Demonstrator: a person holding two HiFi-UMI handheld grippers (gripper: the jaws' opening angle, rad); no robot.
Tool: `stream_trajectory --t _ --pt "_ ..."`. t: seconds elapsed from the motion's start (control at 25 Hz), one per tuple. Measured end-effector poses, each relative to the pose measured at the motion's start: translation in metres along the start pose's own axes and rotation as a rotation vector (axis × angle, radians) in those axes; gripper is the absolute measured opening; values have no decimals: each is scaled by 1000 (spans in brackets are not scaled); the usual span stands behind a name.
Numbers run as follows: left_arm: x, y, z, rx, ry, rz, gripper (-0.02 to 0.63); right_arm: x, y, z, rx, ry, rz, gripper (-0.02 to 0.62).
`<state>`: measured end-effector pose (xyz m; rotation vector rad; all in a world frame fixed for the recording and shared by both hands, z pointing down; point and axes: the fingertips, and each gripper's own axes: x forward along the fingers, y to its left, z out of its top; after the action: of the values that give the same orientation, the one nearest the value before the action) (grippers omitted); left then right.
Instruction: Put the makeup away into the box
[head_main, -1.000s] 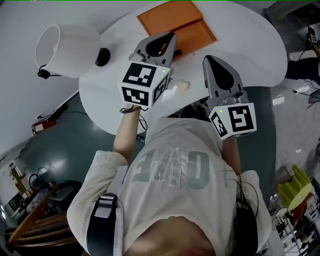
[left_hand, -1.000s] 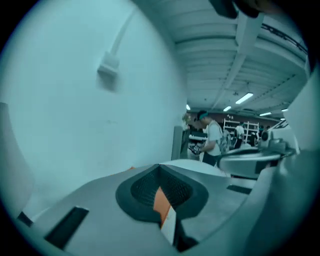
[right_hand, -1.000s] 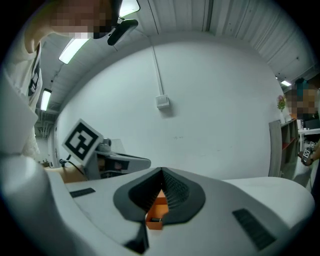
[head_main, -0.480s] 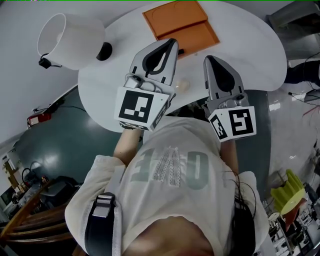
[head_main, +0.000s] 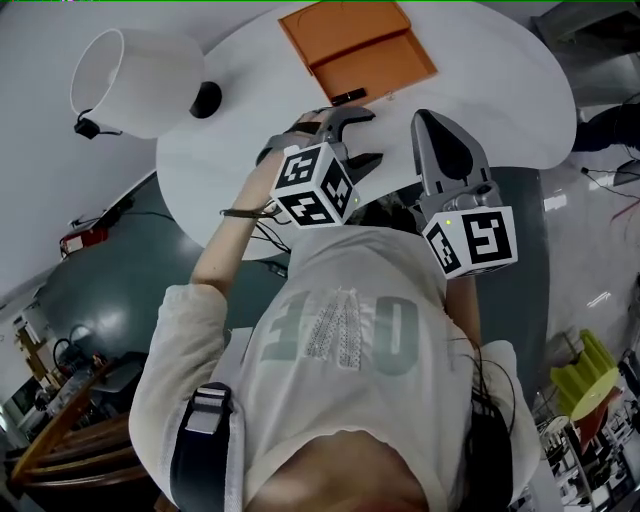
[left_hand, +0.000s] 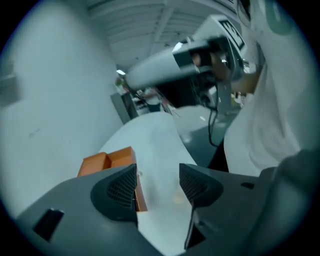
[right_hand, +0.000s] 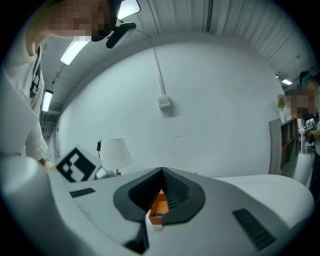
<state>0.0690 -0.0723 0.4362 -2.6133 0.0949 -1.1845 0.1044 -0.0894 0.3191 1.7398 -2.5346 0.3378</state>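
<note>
The orange box (head_main: 352, 45) lies open at the far side of the white round table (head_main: 240, 190); the left gripper view also catches the orange box (left_hand: 107, 160). A small black makeup item (head_main: 348, 96) rests by the box's near edge. My left gripper (head_main: 368, 137) hangs low over the table's near edge, rolled onto its side, jaws opening with nothing gripped. Through their gap a small cream item (left_hand: 178, 200) lies on the table, blurred. My right gripper (head_main: 428, 120) stays shut and empty to the right. Past its closed tips (right_hand: 161, 175) shows the orange box (right_hand: 160, 204).
A white lamp (head_main: 130, 85) with a black base (head_main: 206, 98) stands at the table's left side. The table edge runs just under both grippers, with dark floor (head_main: 120, 290) below. A yellow-green object (head_main: 590, 375) sits on the floor at right.
My left gripper has rolled, dropped toward the table's near edge and gone from shut to open. It now covers the cream item in the head view. The right gripper has kept still.
</note>
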Motion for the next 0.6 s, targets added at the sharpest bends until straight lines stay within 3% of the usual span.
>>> stream_trajectory --t 0.12,0.24,0.4,0.6 --pt "34 -36 -41 195 167 -141 252 -5 -1 -8 3 18 -10 5" --pt "55 -61 -66 296 274 -261 252 -11 -6 -13 4 35 -22 5" --pt "74 -78 -79 346 317 -350 252 -17 -15 -16 21 34 -58 5" --pt "86 -80 -87 348 348 -375 250 -22 -21 -17 39 34 -84 5"
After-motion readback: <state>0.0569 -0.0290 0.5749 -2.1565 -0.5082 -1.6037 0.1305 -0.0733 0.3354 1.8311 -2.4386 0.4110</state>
